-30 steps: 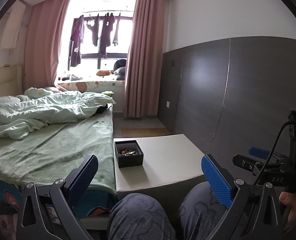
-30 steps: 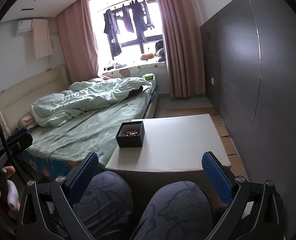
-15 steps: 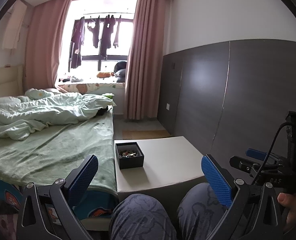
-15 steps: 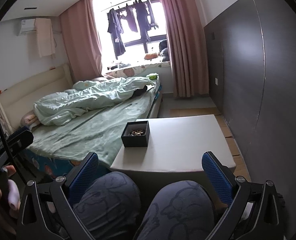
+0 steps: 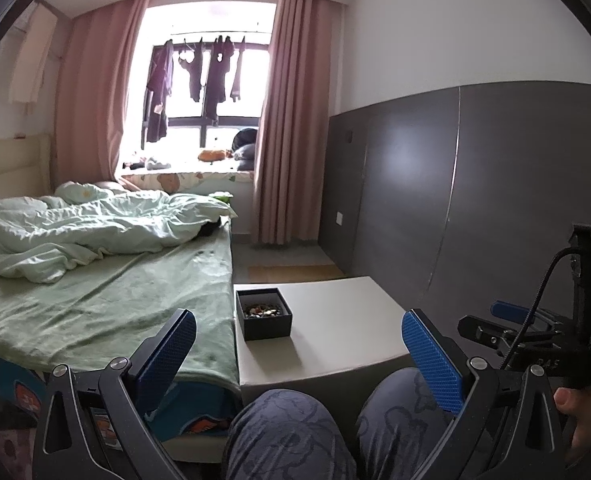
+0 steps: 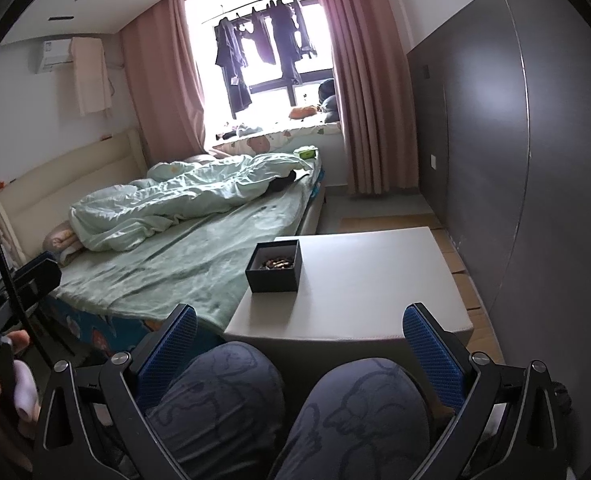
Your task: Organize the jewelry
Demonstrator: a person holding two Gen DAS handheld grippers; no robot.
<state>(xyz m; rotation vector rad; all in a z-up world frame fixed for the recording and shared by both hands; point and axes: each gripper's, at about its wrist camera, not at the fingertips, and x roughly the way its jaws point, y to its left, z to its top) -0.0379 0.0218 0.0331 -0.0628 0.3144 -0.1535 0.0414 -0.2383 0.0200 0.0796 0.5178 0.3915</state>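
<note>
A small open black box [image 5: 264, 314] holding a heap of jewelry [image 5: 261, 311] stands on a low white table [image 5: 335, 328] near its left edge; it also shows in the right wrist view [image 6: 275, 266]. My left gripper [image 5: 299, 354] is open and empty, held above the person's knees, well short of the box. My right gripper [image 6: 300, 346] is open and empty too, over the knees in front of the table [image 6: 375, 280]. The right gripper's body shows at the right of the left wrist view [image 5: 535, 332].
A bed [image 5: 107, 288] with a green sheet and rumpled duvet lies against the table's left side. A dark grey wall panel [image 5: 475, 200] runs along the right. Pink curtains [image 5: 287, 120] and a window are at the far end. The person's knees [image 6: 295, 412] fill the foreground.
Both grippers have tilted upward and drawn back a little, so the table and box sit lower and farther in both views. Both grippers stay open.
</note>
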